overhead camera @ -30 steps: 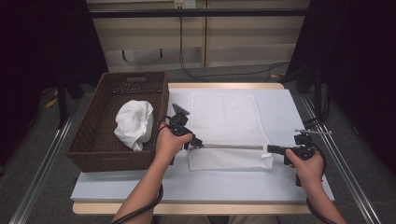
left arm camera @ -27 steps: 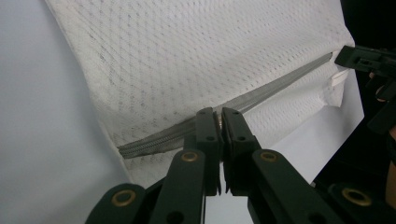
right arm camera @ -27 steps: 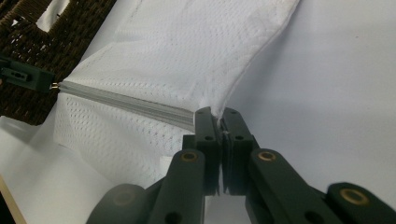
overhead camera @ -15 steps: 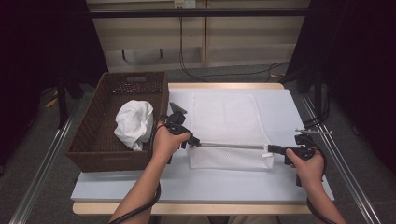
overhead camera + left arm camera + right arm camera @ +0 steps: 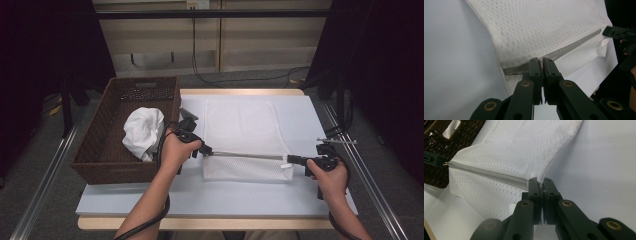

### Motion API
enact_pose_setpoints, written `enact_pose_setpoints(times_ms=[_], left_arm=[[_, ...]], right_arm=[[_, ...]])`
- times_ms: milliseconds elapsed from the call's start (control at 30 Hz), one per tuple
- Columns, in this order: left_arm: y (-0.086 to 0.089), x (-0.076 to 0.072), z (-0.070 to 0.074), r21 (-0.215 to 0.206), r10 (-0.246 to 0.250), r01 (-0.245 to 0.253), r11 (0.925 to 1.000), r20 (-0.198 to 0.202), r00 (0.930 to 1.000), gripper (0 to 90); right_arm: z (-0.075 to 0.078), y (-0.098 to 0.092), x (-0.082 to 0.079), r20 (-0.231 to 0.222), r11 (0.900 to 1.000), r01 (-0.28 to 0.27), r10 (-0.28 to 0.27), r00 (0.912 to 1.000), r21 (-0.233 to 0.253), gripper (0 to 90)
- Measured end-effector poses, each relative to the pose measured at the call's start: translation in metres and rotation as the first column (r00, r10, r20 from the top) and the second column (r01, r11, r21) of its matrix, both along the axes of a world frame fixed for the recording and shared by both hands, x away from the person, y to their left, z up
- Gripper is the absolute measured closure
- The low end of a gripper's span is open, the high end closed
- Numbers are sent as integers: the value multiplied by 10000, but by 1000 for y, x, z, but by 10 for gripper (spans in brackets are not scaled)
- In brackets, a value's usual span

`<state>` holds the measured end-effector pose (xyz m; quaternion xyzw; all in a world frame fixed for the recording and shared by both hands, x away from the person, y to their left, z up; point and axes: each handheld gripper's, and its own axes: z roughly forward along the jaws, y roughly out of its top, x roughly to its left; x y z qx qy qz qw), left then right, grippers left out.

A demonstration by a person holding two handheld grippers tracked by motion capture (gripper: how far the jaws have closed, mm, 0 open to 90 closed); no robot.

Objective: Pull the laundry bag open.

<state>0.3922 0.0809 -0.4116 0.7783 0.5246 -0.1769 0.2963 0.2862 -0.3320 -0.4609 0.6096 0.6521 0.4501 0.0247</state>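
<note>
— So, which step is this?

— Working the zipper (image 5: 245, 155) of the white mesh laundry bag (image 5: 243, 135), I'd judge. The bag lies flat on the white table (image 5: 200, 195), just beside the brown wicker basket (image 5: 100, 155) on the side away from the basket's crumpled white cloth (image 5: 143, 132).

— And the grippers?

— The left gripper (image 5: 540, 61) has its jaws pressed together on something small and brassy at the zipper line, likely the slider or its pull; that end is the one nearer the basket. The right gripper (image 5: 540, 182) is pinching the bag's fabric at the zipper's far end, away from the basket, with its jaws closed on the corner.

— Which way does the bag run?

— Its long axis runs parallel to the basket's long side, toward the far edge of the table. The zipper crosses that, stretched in a straight taut line from the basket side outward, near the bag's front end.

— Is the zipper open or shut?

— In the right gripper view the teeth look meshed along the stretch between the grippers; I can't tell more closely than that.

— What does the next move call for?

— Probably keeping the right pinch fixed as an anchor, so the tape remains taut, while the left draws the slider along the line away from the basket. Slack would let the mesh bunch and snag.
</note>
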Motion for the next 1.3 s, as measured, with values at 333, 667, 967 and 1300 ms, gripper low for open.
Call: enact_pose_setpoints(times_ms=[333, 667, 967, 1300], left_arm=[[2, 0, -1, 170, 114, -116, 9998, 128, 9999, 869], [5, 1, 5, -43, 65, -66, 10000, -23, 10000, 869], [8, 1, 6, 46, 13, -13, 10000, 31, 10000, 868], [12, 1, 7, 92, 13, -13, 10000, -15, 10000, 869]], right_arm=[[1, 1, -1, -43, 10000, 32, -32, 10000, -79, 866], [1, -1, -1, 20, 10000, 69, -68, 10000, -59, 866], [1, -3, -1, 4, 9999, 125, -125, 9999, -65, 866], [1, -2, -1, -5, 9999, 98, -98, 10000, -128, 866]])
